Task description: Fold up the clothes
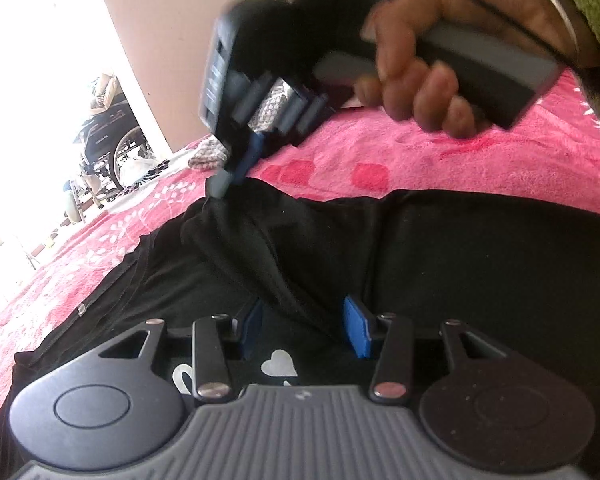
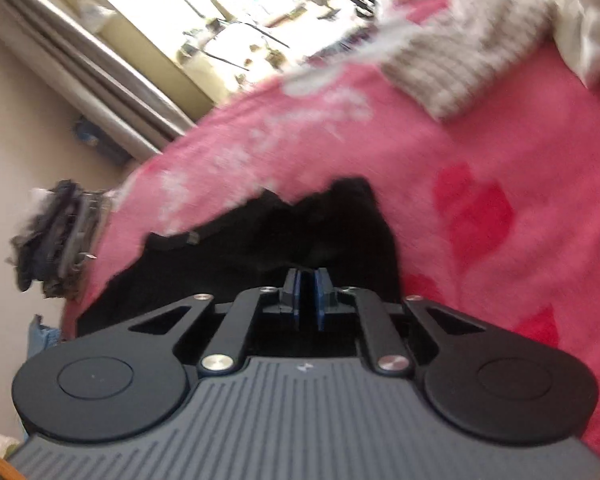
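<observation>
1. The black garment point(image 1: 440, 264) lies on a pink blanket point(image 1: 440, 160) and fills the middle and lower part of the left wrist view; white heart prints point(image 1: 278, 363) show on it low in the frame.
2. Our left gripper point(image 1: 304, 332) sits at the bottom centre, its blue pads point(image 1: 356, 332) set wide apart over the cloth and holding nothing.
3. Our right gripper point(image 1: 224, 184), seen left of centre in the same view, pinches a raised fold of the garment at its far edge, and a hand point(image 1: 416, 60) grips its handle at upper right.
4. In the right wrist view, the right gripper's fingers stand nearly together at centre, with black cloth bunched just ahead of them.
5. A grey knitted piece point(image 2: 452, 64) lies on the blanket at upper right of that view.
6. A wheelchair point(image 1: 108, 136) stands in the bright opening at left.
</observation>
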`<action>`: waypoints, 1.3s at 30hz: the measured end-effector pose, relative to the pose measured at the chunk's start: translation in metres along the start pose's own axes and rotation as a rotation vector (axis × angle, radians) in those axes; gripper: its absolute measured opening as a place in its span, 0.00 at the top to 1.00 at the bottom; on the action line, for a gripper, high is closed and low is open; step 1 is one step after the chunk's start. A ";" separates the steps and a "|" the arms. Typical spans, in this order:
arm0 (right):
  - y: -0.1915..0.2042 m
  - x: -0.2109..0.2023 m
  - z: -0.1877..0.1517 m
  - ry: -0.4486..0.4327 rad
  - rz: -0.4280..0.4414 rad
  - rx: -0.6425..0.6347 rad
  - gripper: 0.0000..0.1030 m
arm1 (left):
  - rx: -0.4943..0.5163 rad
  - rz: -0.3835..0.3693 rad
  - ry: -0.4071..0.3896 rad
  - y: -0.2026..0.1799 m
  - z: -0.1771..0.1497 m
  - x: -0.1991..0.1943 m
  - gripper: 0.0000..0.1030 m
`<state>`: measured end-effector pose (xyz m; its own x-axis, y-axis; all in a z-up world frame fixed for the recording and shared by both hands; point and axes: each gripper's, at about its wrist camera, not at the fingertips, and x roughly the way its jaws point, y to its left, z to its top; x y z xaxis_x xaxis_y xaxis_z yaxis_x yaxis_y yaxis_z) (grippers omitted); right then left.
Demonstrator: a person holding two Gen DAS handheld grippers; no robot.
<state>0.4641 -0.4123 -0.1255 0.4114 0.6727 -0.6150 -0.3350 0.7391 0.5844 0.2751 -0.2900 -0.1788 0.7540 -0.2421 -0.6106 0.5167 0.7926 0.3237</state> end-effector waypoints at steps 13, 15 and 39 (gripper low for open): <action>0.060 0.061 0.005 0.110 0.218 -0.136 0.97 | 0.002 0.036 0.030 0.000 -0.002 -0.007 0.53; 0.061 0.081 -0.001 0.157 0.229 -0.131 0.97 | 0.009 0.035 0.036 0.001 -0.003 -0.010 0.53; 0.080 0.003 -0.114 0.170 -0.208 -0.614 0.93 | -0.127 -0.075 0.142 0.089 0.015 0.030 0.53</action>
<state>0.3424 -0.3475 -0.1410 0.3970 0.4728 -0.7866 -0.7053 0.7057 0.0682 0.3494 -0.2348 -0.1574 0.6464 -0.2287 -0.7280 0.5068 0.8419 0.1855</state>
